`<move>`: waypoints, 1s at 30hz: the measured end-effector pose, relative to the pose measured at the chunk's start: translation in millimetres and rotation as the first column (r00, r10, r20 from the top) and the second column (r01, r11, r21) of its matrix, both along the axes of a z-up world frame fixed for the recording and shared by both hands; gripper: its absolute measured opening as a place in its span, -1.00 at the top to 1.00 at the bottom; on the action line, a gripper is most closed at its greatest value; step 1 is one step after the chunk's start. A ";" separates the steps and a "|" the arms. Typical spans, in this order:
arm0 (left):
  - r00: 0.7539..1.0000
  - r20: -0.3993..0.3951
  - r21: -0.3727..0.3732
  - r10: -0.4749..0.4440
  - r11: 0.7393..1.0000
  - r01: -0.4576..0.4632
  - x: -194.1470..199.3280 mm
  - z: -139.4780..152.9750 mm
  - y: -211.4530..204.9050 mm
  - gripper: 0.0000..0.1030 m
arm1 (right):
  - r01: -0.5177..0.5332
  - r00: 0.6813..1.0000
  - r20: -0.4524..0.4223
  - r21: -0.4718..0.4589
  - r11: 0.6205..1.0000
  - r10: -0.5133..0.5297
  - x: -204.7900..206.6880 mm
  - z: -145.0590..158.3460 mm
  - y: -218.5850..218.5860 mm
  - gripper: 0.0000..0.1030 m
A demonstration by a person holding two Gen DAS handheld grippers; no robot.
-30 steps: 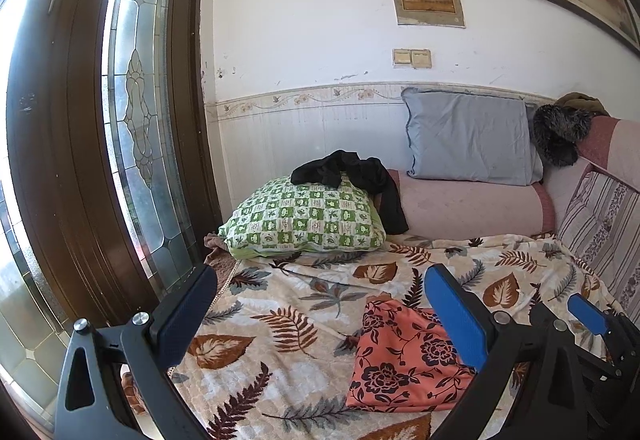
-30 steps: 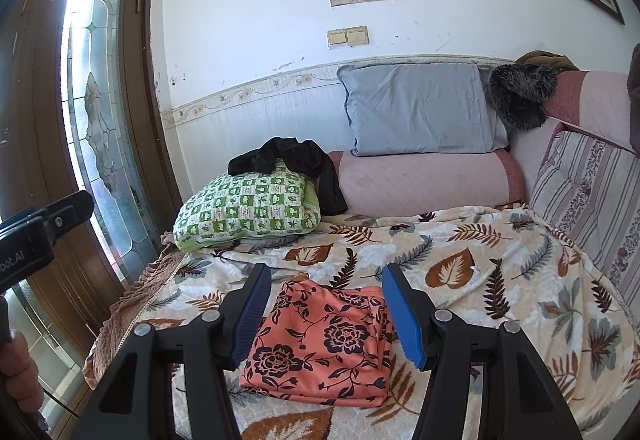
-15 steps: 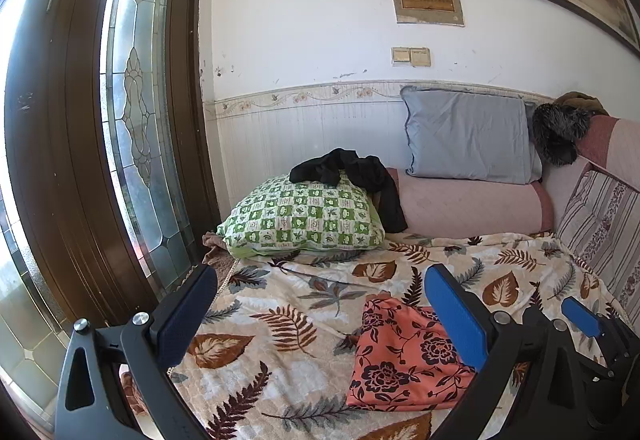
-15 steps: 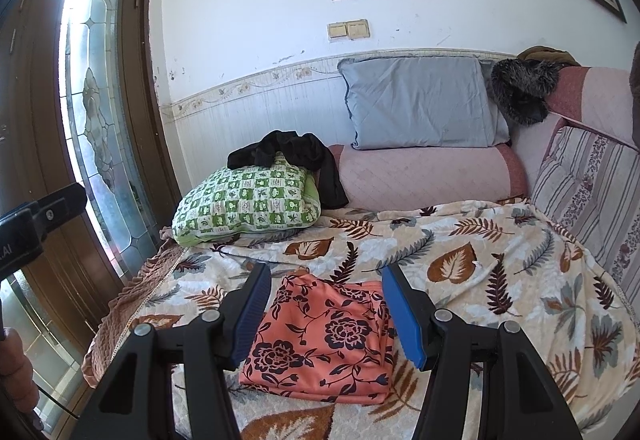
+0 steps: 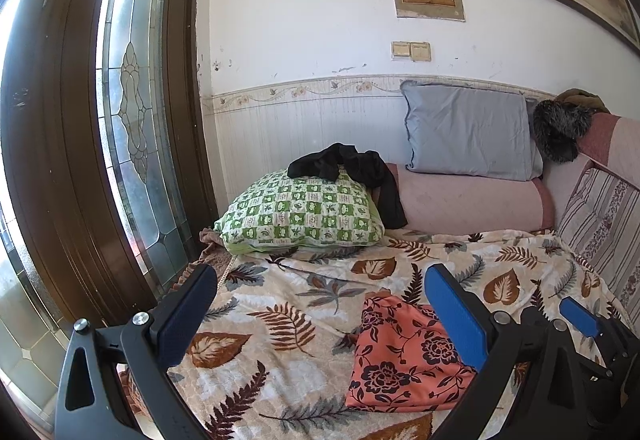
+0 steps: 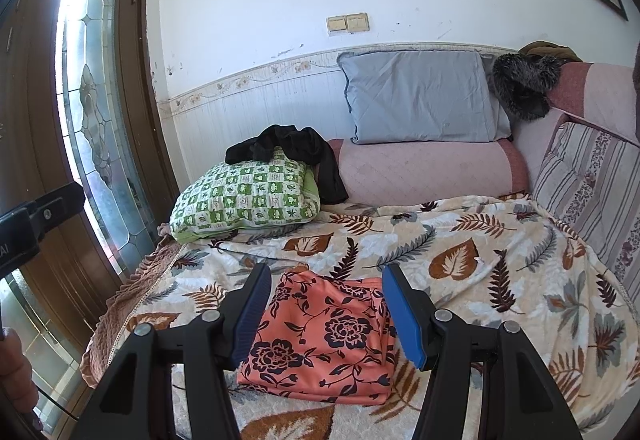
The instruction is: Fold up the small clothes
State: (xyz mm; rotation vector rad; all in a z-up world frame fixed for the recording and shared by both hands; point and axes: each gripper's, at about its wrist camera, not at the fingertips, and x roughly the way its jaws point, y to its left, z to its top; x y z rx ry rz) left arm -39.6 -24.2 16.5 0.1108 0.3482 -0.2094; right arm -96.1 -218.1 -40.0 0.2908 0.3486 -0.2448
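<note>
Folded coral floral garment (image 6: pixel 320 336) sits on the leaf-print blanket (image 6: pixel 460 260) — both tools, left (image 5: pixel 320 314) and right (image 6: pixel 325 314), hang wide open, gripping nothing. Only "AI" (image 6: pixel 3 251) is readable on the left tool.

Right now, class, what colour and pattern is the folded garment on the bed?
The folded garment is coral-orange with dark flowers, clearest in the right wrist view.

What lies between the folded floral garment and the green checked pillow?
Only bare leaf-print blanket between the folded floral garment and green checked pillow, clearest in the right wrist view.
</note>
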 end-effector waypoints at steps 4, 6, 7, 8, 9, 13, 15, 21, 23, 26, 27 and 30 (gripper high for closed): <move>1.000 -0.008 0.004 -0.011 1.000 0.011 6.4 -1.4 -2.5 -1.00 | -0.003 1.000 -0.010 -0.004 1.000 0.003 7.0 -0.9 0.3 -0.20; 1.000 -0.009 -0.001 -0.012 1.000 0.012 8.1 -1.4 -2.4 -1.00 | -0.004 1.000 -0.012 -0.008 1.000 0.004 9.0 -0.5 1.0 -0.20; 1.000 -0.009 -0.006 -0.011 1.000 0.011 9.0 -1.2 -1.8 -1.00 | -0.004 1.000 -0.012 -0.012 1.000 0.004 9.3 -0.2 1.5 -0.20; 1.000 -0.011 -0.010 -0.011 1.000 0.011 9.2 -1.2 -1.6 -1.00 | -0.003 1.000 -0.013 -0.016 1.000 0.002 9.4 0.5 2.0 -0.20; 1.000 -0.014 -0.014 -0.013 1.000 0.012 10.0 -0.6 -1.1 -1.00 | -0.002 1.000 -0.013 -0.019 1.000 0.002 9.2 1.0 2.1 -0.20; 1.000 -0.012 -0.020 -0.019 1.000 0.019 7.4 1.8 0.3 -1.00 | 0.008 1.000 -0.003 -0.026 1.000 -0.009 5.0 5.8 1.2 -0.20; 1.000 -0.007 -0.022 -0.024 0.999 0.024 3.8 4.5 1.3 -1.00 | 0.013 1.000 0.005 -0.026 1.000 -0.013 1.6 8.9 0.7 -0.20; 0.999 0.017 -0.027 -0.033 0.999 0.034 -9.3 13.3 3.1 -1.00 | 0.019 0.999 0.028 -0.038 0.999 -0.018 -10.3 18.6 1.7 -0.20; 0.999 0.023 -0.026 -0.034 0.999 0.035 -12.9 15.4 4.1 -1.00 | 0.021 0.999 0.039 -0.039 0.999 -0.019 -14.6 22.1 2.5 -0.20; 0.999 0.027 -0.021 -0.035 0.999 0.035 -15.5 16.4 4.7 -1.00 | 0.020 0.999 0.047 -0.040 0.999 -0.018 -18.0 24.5 2.5 -0.20; 0.999 0.026 -0.022 -0.034 0.999 0.034 -15.9 16.0 4.5 -1.00 | 0.018 0.999 0.047 -0.040 0.999 -0.016 -18.3 24.3 2.3 -0.20; 0.999 0.018 -0.025 -0.035 0.999 0.035 -13.7 15.7 6.1 -1.00 | 0.011 0.999 0.042 -0.038 0.999 -0.009 -16.8 22.7 2.8 -0.20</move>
